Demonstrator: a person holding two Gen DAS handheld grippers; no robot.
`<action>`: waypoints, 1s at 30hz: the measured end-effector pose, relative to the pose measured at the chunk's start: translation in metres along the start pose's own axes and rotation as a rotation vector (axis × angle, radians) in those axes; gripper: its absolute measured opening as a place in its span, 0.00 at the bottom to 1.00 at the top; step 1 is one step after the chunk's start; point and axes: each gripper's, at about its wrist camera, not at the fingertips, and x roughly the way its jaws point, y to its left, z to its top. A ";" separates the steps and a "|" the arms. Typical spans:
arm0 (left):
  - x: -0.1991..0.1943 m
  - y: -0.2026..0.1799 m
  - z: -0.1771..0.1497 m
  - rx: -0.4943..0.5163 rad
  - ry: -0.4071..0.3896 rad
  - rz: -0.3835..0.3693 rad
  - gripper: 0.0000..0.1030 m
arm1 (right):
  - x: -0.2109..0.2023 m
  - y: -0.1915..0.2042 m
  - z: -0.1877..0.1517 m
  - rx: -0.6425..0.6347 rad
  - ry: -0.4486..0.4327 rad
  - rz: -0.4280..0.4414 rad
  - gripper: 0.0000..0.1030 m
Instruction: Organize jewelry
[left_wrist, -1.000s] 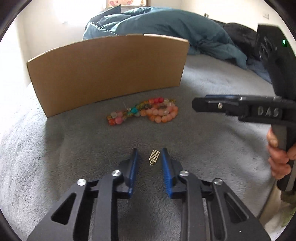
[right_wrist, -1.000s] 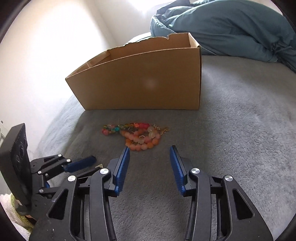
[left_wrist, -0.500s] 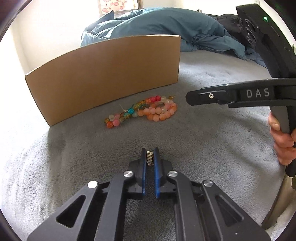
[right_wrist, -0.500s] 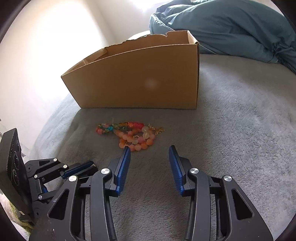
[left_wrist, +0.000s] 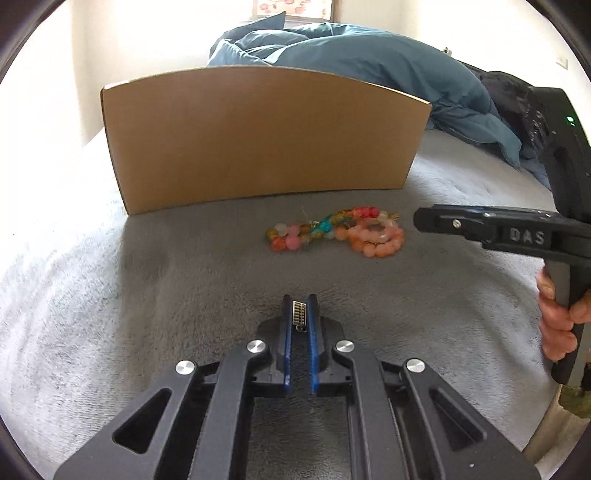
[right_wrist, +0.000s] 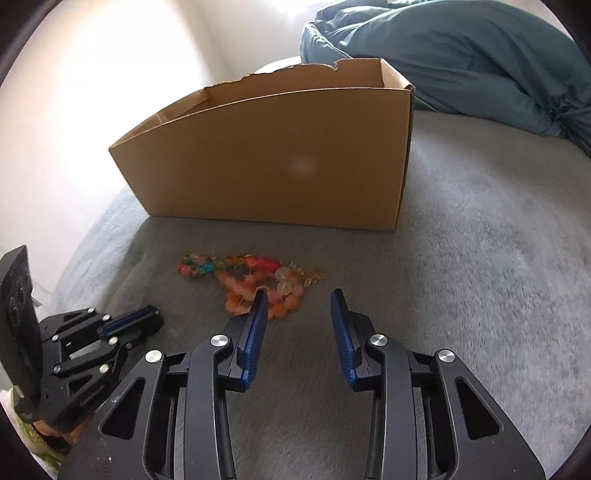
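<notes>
Left gripper (left_wrist: 299, 310) clamped on a small gold charm (left_wrist: 299, 312), just above the grey bed (left_wrist: 110, 295), near its front edge. Box (left_wrist: 258, 136) stands open-topped further back, mid-bed. Beads (left_wrist: 336, 232) lie in a heap on the bed just in front of the box, touching nothing else. Right gripper (right_wrist: 297, 306) with fingers apart, nothing held, hovers just right of the beads. Blue duvet (right_wrist: 461, 55) behind the box.

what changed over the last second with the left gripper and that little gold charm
The left gripper closed on the small gold charm, which lay loose between open fingers a second ago, and moved toward the cardboard box. The right gripper stayed open; the bead bracelets stayed put.
</notes>
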 end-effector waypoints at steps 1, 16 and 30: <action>0.000 0.000 0.000 0.001 -0.001 0.001 0.06 | 0.003 0.000 0.002 -0.004 0.004 -0.010 0.27; 0.002 -0.002 0.000 0.005 0.001 0.007 0.06 | 0.031 -0.001 0.009 -0.051 0.081 -0.055 0.16; 0.003 -0.001 0.000 0.006 0.001 0.010 0.07 | 0.038 0.011 0.012 -0.105 0.097 -0.061 0.17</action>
